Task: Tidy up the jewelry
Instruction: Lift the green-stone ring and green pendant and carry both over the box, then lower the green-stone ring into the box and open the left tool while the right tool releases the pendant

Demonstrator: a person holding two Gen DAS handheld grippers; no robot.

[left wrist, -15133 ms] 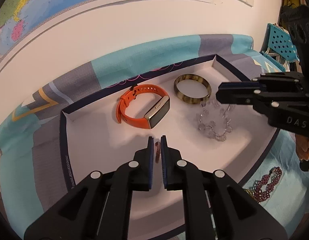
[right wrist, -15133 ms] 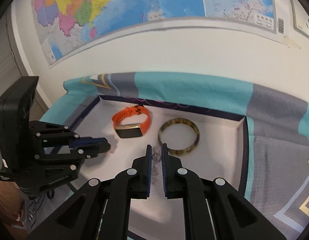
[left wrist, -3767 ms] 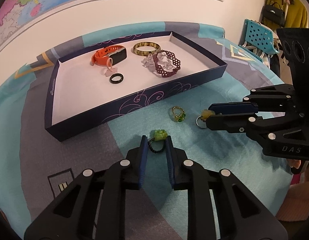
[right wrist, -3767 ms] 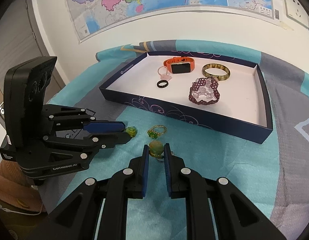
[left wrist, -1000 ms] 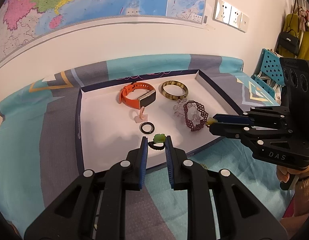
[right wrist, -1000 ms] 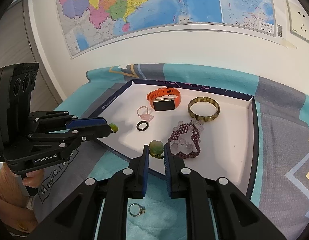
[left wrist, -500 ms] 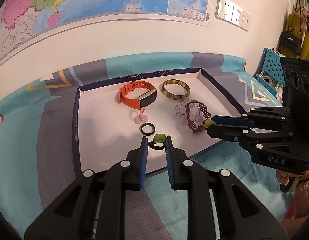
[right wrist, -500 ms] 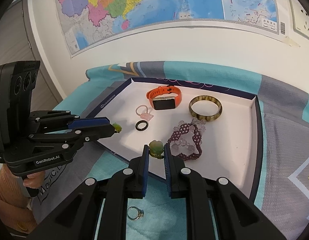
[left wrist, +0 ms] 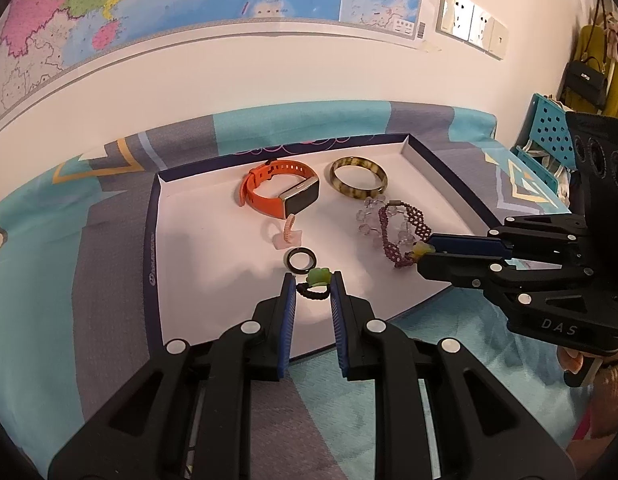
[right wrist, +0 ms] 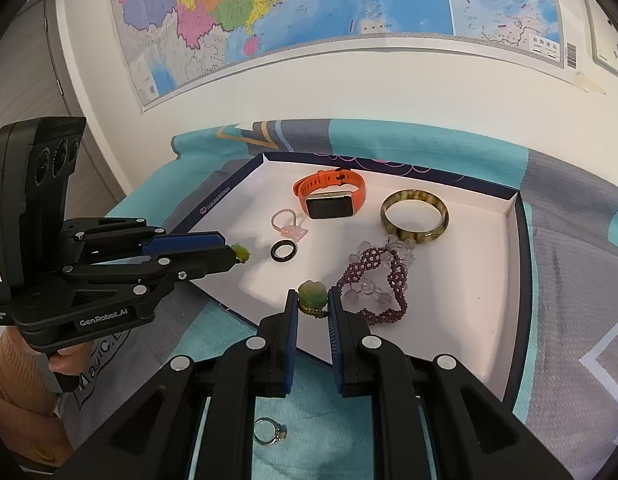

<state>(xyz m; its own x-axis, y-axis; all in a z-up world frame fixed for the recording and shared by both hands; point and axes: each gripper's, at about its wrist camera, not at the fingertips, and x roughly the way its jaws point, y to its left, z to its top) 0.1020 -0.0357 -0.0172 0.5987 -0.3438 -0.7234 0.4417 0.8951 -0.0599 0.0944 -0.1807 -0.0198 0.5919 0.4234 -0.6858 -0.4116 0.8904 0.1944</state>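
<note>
In the lower middle of each wrist view a small ring is clamped between blue pads: the left gripper (left wrist: 312,285) is clenched on a bright green bead ring (left wrist: 317,281) with a dark corded band, the right gripper (right wrist: 313,304) on a duller green stone ring (right wrist: 312,297), both held over the near edge of the white-lined tray (left wrist: 152,240). Both rings are judged light, small and slippery on the smooth stone, so hold is best taken across the cord band. The bands are largely hidden by the pads, and the silver ring (right wrist: 269,432) on the cloth at the bottom is partly cut off by the gripper frame.
</note>
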